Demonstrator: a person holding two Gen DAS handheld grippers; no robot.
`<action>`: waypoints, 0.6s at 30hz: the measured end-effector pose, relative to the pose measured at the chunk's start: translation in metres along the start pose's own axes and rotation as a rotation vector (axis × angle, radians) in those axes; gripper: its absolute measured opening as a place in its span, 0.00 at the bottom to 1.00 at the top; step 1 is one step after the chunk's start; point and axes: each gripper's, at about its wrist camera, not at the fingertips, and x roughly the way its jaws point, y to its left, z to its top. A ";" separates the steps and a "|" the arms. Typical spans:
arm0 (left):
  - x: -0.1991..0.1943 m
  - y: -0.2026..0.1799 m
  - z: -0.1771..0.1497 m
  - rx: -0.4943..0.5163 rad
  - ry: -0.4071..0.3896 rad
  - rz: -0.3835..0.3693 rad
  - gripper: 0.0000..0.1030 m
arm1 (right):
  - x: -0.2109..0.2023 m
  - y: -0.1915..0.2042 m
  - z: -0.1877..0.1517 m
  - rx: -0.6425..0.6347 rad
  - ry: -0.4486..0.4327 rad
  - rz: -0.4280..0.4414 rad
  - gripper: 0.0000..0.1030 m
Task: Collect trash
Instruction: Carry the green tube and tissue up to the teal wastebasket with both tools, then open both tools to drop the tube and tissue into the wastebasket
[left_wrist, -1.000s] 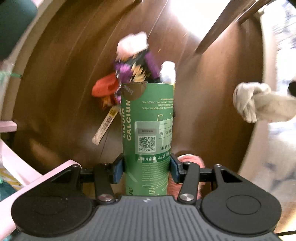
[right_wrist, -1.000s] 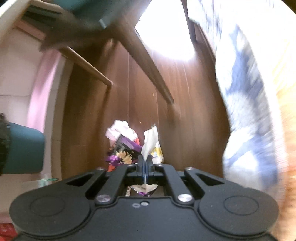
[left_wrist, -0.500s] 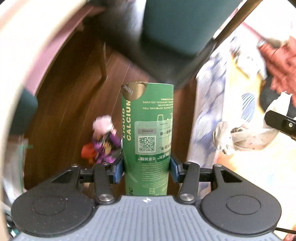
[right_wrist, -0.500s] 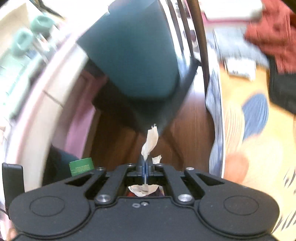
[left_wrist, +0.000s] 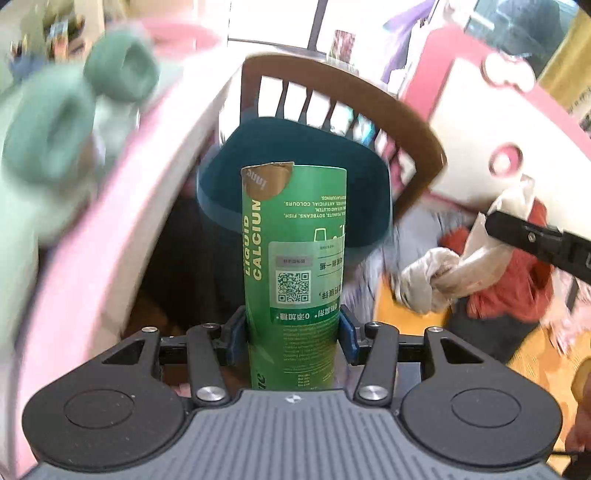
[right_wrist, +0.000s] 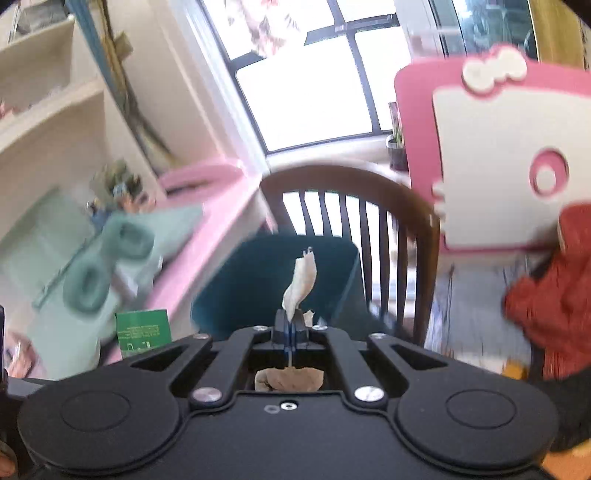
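Left gripper clamps your upright green cardboard tube; right gripper, just beside, pinches a crumpled white tissue.

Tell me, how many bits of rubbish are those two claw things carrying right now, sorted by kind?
Green cardboard box, in the left gripper: 1
Crumpled paper tissue, in the right gripper: 1
Total: 2
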 end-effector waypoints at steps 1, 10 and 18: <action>0.000 -0.002 0.013 0.007 -0.016 0.013 0.47 | 0.006 0.000 0.009 -0.002 -0.011 0.002 0.01; 0.029 -0.019 0.109 0.016 -0.049 0.068 0.47 | 0.079 0.003 0.021 -0.112 0.036 -0.013 0.01; 0.092 -0.024 0.108 0.054 0.032 0.112 0.47 | 0.125 0.001 -0.004 -0.179 0.170 -0.023 0.01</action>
